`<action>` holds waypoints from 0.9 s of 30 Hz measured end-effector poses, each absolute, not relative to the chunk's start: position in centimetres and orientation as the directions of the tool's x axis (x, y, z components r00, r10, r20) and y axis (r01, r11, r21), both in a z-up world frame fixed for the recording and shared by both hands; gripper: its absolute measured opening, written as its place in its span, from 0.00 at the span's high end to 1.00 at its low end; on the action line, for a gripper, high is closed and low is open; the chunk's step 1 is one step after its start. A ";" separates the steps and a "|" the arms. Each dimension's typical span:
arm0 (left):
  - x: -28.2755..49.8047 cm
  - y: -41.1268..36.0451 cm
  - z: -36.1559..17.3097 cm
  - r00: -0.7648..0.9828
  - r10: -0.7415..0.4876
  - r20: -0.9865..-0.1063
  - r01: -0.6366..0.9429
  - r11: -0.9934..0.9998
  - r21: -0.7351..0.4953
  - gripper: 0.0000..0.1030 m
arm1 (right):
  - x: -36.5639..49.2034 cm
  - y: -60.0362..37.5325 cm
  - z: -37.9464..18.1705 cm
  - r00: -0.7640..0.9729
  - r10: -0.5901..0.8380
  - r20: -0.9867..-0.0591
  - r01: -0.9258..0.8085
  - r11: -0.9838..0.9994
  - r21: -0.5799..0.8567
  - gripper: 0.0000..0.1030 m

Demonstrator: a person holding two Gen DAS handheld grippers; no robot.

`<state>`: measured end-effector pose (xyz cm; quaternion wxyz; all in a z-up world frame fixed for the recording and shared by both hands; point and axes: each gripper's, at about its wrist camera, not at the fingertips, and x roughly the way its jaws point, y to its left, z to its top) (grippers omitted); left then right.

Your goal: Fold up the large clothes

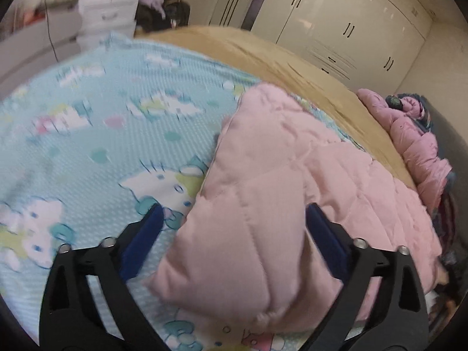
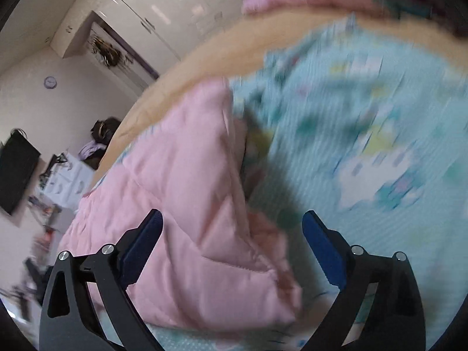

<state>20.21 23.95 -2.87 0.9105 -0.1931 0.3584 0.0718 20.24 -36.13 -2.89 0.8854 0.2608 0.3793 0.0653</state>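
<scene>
A pale pink quilted garment (image 1: 263,175) lies folded on a light blue cartoon-print sheet (image 1: 102,131) on the bed. My left gripper (image 1: 234,209) hovers just over its near corner, open wide. The blue pads stand on either side of the fabric and do not press on it. In the right wrist view the same pink garment (image 2: 181,175) lies left of centre on the blue sheet (image 2: 365,117). My right gripper (image 2: 233,215) is open above its folded edge, with nothing pinched. This view is blurred.
A tan bedcover (image 1: 263,49) shows beyond the sheet. A second, darker pink puffer jacket (image 1: 415,143) lies with other clothes at the bed's right edge. White wardrobes (image 1: 336,14) line the far wall. A white drawer unit (image 1: 108,3) and dark clothes (image 1: 163,8) stand behind the bed.
</scene>
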 end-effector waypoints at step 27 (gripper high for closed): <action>6.8 14.6 8.1 0.890 -0.029 -0.455 -0.057 0.983 -0.174 0.09 | 6.8 -26.4 12.5 0.843 0.396 -0.363 -0.345 0.917 0.199 0.04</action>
